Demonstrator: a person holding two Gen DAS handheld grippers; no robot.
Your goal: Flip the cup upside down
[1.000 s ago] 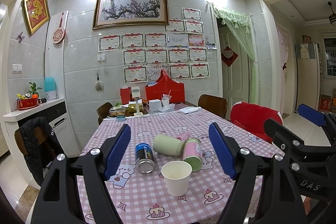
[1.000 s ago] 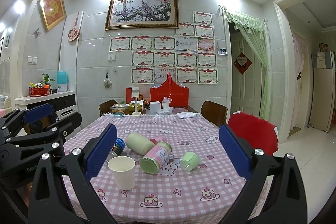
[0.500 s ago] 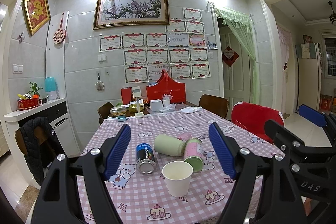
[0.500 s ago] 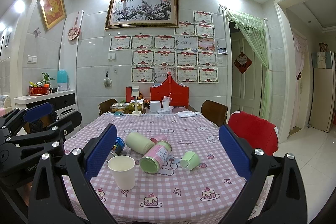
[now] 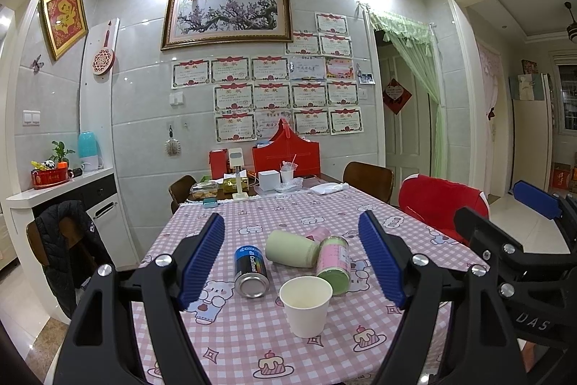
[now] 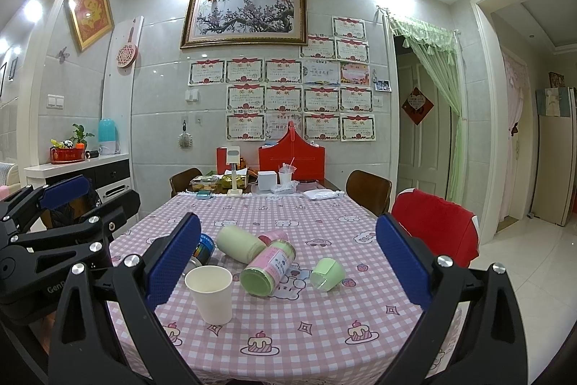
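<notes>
A white paper cup (image 5: 306, 303) stands upright, mouth up, near the front of the pink checked table (image 5: 245, 341); it also shows in the right wrist view (image 6: 210, 292). My left gripper (image 5: 291, 258) is open and empty, held above and short of the cup, which sits between its blue pads. My right gripper (image 6: 288, 264) is open and empty, with the cup low beside its left pad. Each gripper shows at the edge of the other's view.
Behind the cup lie a blue can (image 5: 250, 265), a pale green cylinder (image 5: 291, 248), a pink and green jar (image 5: 333, 264) and a small green cup on its side (image 6: 327, 274). Boxes and clutter stand at the table's far end. Chairs, one red (image 6: 434, 226), surround it.
Both views have barely shifted; the cup and the lying containers stay where they were, and both grippers remain open.
</notes>
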